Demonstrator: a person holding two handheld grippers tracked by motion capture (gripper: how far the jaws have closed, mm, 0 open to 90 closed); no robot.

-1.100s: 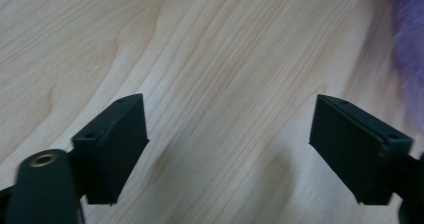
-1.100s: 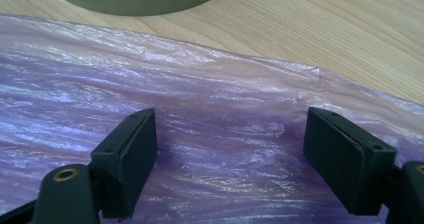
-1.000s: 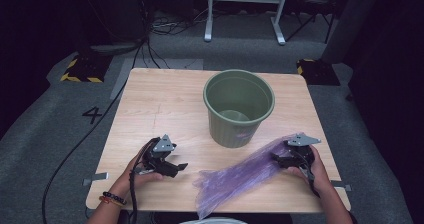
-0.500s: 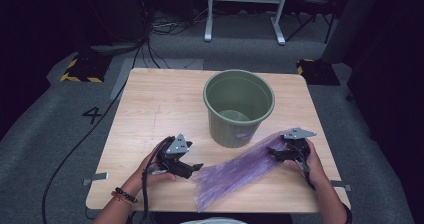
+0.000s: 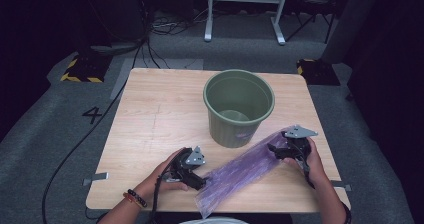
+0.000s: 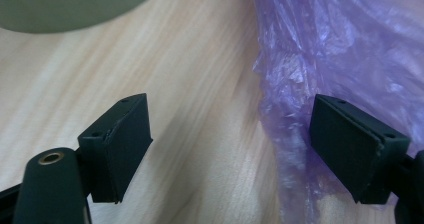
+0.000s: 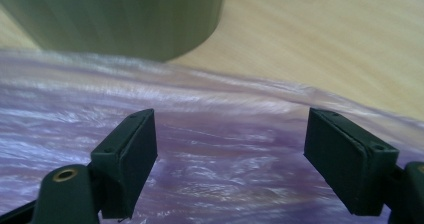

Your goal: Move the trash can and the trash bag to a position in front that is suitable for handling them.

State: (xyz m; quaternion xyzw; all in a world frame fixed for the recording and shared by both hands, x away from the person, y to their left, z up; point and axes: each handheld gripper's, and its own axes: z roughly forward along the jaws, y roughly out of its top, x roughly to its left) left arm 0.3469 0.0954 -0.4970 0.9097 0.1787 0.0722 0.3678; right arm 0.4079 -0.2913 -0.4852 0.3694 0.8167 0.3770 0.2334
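Observation:
A long crumpled purple plastic bag (image 5: 240, 169) lies slanted across the front right of the wooden table (image 5: 160, 114), just in front of a green bucket (image 5: 239, 129). My left gripper (image 5: 201, 182) is at the bag's near end. In the left gripper view it (image 6: 235, 144) is open, with the bag's edge (image 6: 310, 59) reaching in between the jaws beside the right one, not pinched. My right gripper (image 5: 276, 151) is at the bag's far end. In the right gripper view it (image 7: 230, 154) stands open over the bag (image 7: 200, 129), with the bucket wall (image 7: 115, 19) just beyond.
The bucket stands upright at the table's middle right with a small label low on its wall. A black cable (image 5: 75, 149) trails over the grey floor at the left. Striped blocks (image 5: 80, 71) and a metal frame (image 5: 245, 14) stand behind the table.
My left gripper has slid right along the table's front to the near end of the bag. The right gripper has stayed at the far end.

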